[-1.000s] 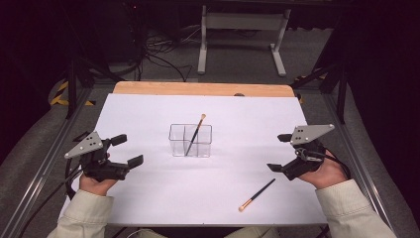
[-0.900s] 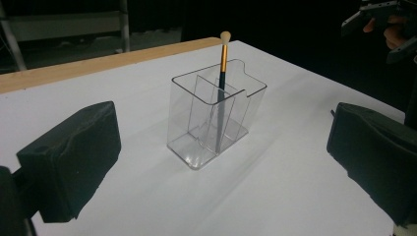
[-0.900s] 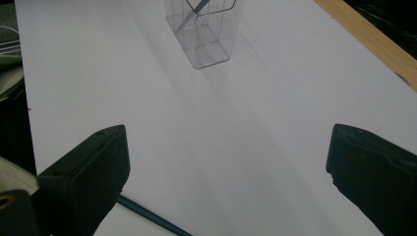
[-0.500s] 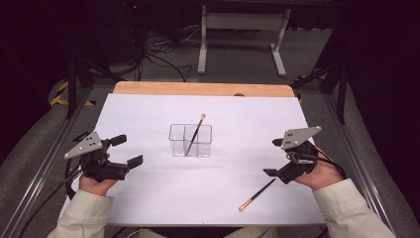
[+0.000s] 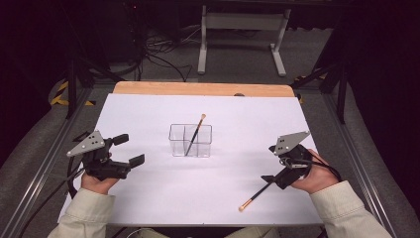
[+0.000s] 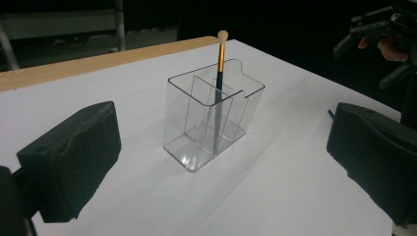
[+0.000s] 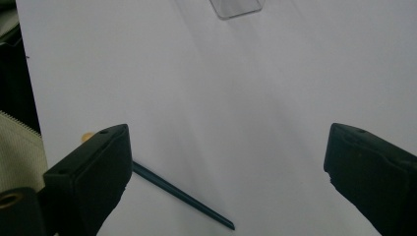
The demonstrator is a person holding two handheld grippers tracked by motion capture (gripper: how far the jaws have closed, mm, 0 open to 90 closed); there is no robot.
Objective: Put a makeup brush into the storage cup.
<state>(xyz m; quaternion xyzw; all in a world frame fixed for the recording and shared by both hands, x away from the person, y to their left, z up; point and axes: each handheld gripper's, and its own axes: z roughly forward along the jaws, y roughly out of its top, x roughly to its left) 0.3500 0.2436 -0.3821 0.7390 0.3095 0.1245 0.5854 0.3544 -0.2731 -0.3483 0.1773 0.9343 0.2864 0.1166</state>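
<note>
A clear divided container (image 5: pixel 190 141) stands mid-table with a dark-handled makeup brush (image 5: pixel 196 132) leaning in it, bristles up. A second brush (image 5: pixel 255 195) lies flat near the front right. My right gripper (image 5: pixel 270 164) hovers open just over this brush's handle end. In the right gripper view the handle (image 7: pixel 182 196) runs slantwise between the wide-apart jaws of my right gripper (image 7: pixel 231 167), nearer the left jaw. My left gripper (image 5: pixel 130 149) rests open at the front left, empty. In the left gripper view my left gripper (image 6: pixel 223 147) faces the container (image 6: pixel 211 118) and its brush (image 6: pixel 220 61).
A white sheet (image 5: pixel 148 114) covers the table, with a wooden strip (image 5: pixel 198 89) along the far edge. Metal rails run along both sides. A grey stand (image 5: pixel 237 29) and cables lie on the floor beyond. A cream sleeve (image 7: pixel 14 147) shows beside the right gripper.
My right gripper has moved left and toward the front, ending over the handle end of the loose brush. The left gripper, the container and both brushes stayed put.
</note>
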